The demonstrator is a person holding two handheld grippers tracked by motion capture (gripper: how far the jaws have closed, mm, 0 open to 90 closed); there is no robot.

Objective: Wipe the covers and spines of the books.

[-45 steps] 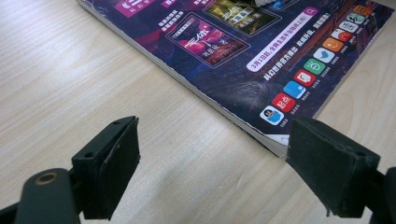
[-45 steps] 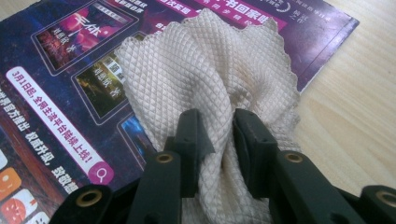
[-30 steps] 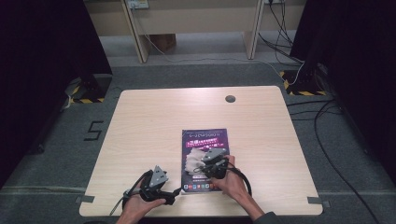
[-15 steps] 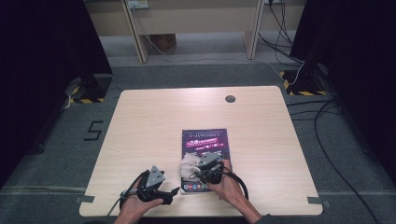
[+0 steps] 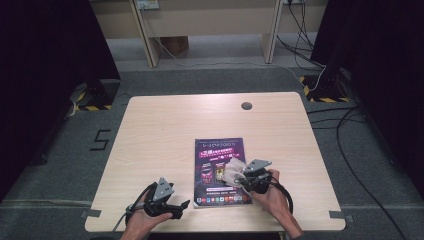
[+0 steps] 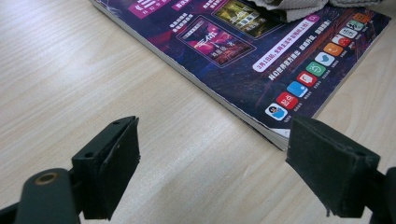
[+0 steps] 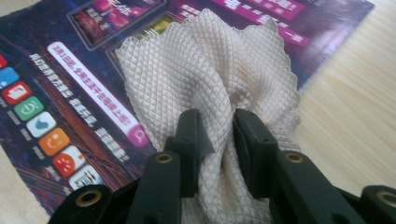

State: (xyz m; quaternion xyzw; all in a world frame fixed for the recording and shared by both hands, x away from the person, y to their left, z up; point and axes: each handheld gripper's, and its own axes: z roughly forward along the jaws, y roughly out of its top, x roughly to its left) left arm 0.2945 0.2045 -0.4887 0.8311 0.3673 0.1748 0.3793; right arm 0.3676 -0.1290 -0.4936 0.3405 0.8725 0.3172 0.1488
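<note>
A purple magazine (image 5: pixel 216 165) lies flat near the table's front middle. A cream waffle-weave cloth (image 5: pixel 234 170) is bunched on its right half. My right gripper (image 5: pixel 243 178) is shut on that cloth, and in the right gripper view the jaws pinch a fold of the cloth (image 7: pixel 210 84) over the magazine cover (image 7: pixel 70 93). My left gripper (image 5: pixel 181 206) rests low on the table, left of the magazine's front corner. Its jaws stand open with nothing between them, (image 6: pixel 215 172) being the middle of the gap. The magazine's corner (image 6: pixel 280 93) lies just beyond them.
The wooden table (image 5: pixel 165 130) has a round cable hole (image 5: pixel 246 105) at its back edge. Cables (image 5: pixel 350 125) run over the floor at the right. Wooden furniture legs (image 5: pixel 150 35) stand behind the table. A "5" mark (image 5: pixel 100 140) is on the floor at the left.
My right gripper has slid to the right over the magazine, dragging the cloth with it toward the magazine's right edge. The left gripper has kept still.
</note>
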